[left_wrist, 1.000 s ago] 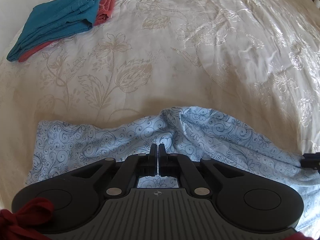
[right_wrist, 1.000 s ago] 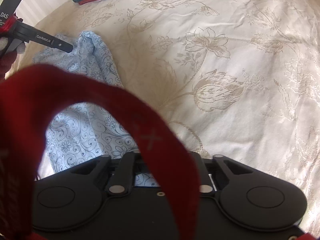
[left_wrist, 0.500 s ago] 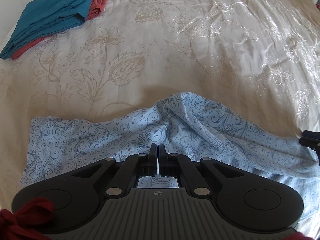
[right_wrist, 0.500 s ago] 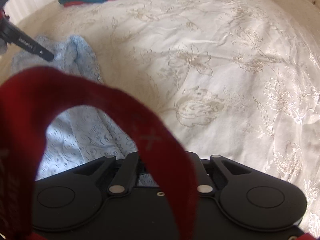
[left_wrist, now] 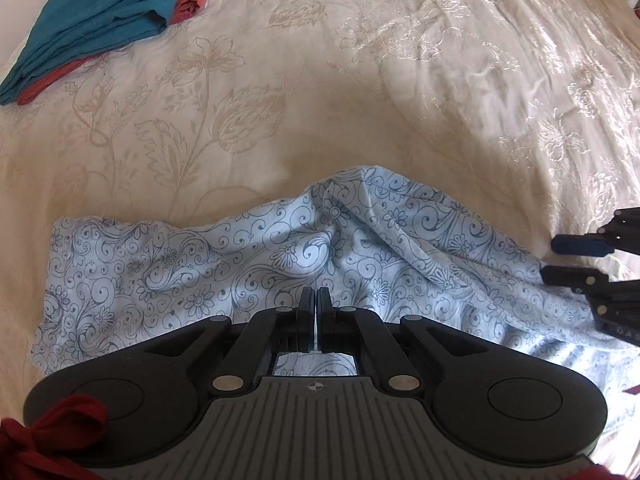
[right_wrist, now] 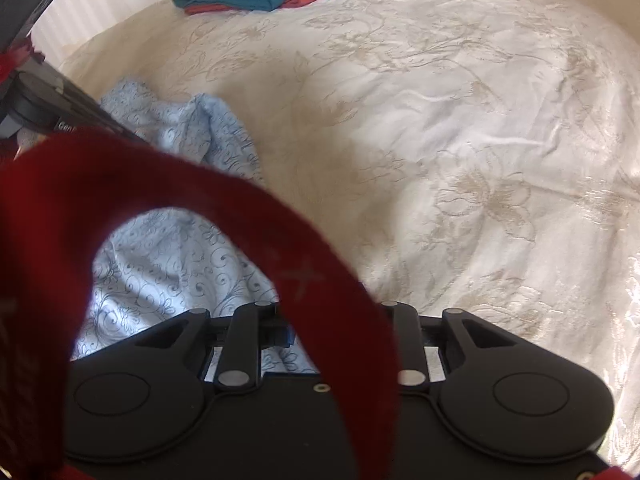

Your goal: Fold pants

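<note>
Broad bedspread [left_wrist: 400, 80] beyond pants' [left_wrist: 240, 256] far edge

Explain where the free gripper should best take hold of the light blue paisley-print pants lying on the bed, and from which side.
Probably the flat far-left corner of the light blue paisley-print pants. The left gripper is pinching the near edge mid-length, and the cloth humps into a ridge in the middle, so that thin, flat corner on the cream embroidered bedspread is easiest pinched low, coming from the left.
</note>
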The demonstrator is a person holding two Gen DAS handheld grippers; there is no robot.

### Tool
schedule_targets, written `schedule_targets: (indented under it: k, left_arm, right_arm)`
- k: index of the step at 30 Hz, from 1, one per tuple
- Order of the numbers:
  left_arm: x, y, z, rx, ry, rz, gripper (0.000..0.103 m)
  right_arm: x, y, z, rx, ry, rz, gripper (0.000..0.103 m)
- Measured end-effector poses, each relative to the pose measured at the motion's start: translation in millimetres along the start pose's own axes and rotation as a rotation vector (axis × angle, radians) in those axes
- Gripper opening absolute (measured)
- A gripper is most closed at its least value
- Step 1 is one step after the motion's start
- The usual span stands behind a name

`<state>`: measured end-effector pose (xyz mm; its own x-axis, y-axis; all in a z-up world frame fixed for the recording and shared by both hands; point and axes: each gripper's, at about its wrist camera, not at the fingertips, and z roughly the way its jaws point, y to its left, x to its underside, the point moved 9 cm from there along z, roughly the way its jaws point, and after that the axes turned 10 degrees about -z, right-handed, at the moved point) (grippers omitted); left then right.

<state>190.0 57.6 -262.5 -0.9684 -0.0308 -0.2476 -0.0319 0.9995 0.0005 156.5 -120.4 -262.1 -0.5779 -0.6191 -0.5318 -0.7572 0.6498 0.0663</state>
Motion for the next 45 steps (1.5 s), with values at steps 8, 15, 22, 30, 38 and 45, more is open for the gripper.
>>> schedule_targets:
  k: [8,15,22,30,38,45]
  left_arm:
    - [3,-2,3,0.005,0.009,0.004,0.002]
    - [4,-2,6,0.008,0.015,0.001,0.002]
    - [5,-3,5,0.012,0.016,0.010,0.002]
    - [3,-6,3,0.024,0.014,0.021,0.002]
    - [-6,-33,11,0.066,0.024,0.109,0.002]
    - [-35,-47,24,0.081,0.001,0.113,0.002]
  right_arm:
    - [0,13,7,-0.046,0.006,0.047,0.038]
    - [-23,49,-30,0.104,-0.150,-0.221,0.014]
    - [-29,24,-22,0.105,-0.134,-0.084,0.028]
    - [4,-7,0,0.168,0.012,-0.018,0.030]
    - [30,-23,-67,0.323,-0.065,0.193,0.036]
    - [55,31,-104,0.303,-0.082,0.244,0.037]
